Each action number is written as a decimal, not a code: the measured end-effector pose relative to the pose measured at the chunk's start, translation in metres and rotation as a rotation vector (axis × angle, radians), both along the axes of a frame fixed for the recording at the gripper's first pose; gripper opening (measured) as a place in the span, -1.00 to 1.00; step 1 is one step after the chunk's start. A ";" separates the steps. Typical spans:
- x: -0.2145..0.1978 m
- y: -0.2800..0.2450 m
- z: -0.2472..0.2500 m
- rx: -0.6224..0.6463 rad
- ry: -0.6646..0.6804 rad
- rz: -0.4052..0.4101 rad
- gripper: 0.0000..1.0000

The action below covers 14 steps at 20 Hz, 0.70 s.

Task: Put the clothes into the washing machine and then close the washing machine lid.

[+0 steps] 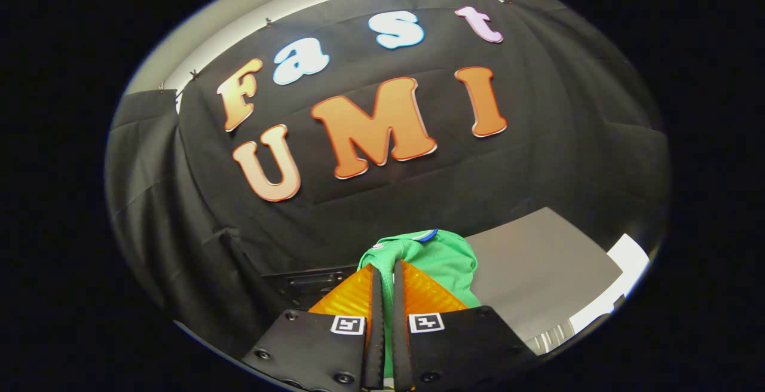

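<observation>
Gripper markers: two black-and-white square code tags (348,324), one at each finger base of the gripper (385,268); patterns only, no letters or digits.
Garment badge: small round patch (378,246) on the green garment (448,260); too small to read.
Fingers: pressed together on the green garment.
Readable wording: none.

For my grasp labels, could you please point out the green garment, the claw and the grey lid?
green garment (445,257): gripper view, bunched cloth beyond the fingertips.
claw (386,269): gripper view, midway between fingertips, pinching the garment.
grey lid (538,266): gripper view, flat top surface.
</observation>
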<state>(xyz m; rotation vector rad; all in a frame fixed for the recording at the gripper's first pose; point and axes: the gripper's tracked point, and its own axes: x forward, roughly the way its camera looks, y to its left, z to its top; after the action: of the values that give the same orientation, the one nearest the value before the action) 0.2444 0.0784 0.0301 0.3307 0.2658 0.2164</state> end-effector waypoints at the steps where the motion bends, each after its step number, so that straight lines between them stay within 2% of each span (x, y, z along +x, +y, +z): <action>1: -0.003 0.022 0.004 0.013 -0.012 0.036 -0.73; 4: 0.000 0.083 0.005 0.038 -0.019 0.130 -0.73; 7: 0.004 0.142 -0.016 0.046 0.004 0.183 -0.73; 14: 0.027 0.226 -0.121 0.067 0.184 0.195 -0.73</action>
<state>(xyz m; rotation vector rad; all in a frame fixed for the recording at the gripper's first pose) 0.2716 0.3045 -0.0909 0.3923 0.4741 0.3884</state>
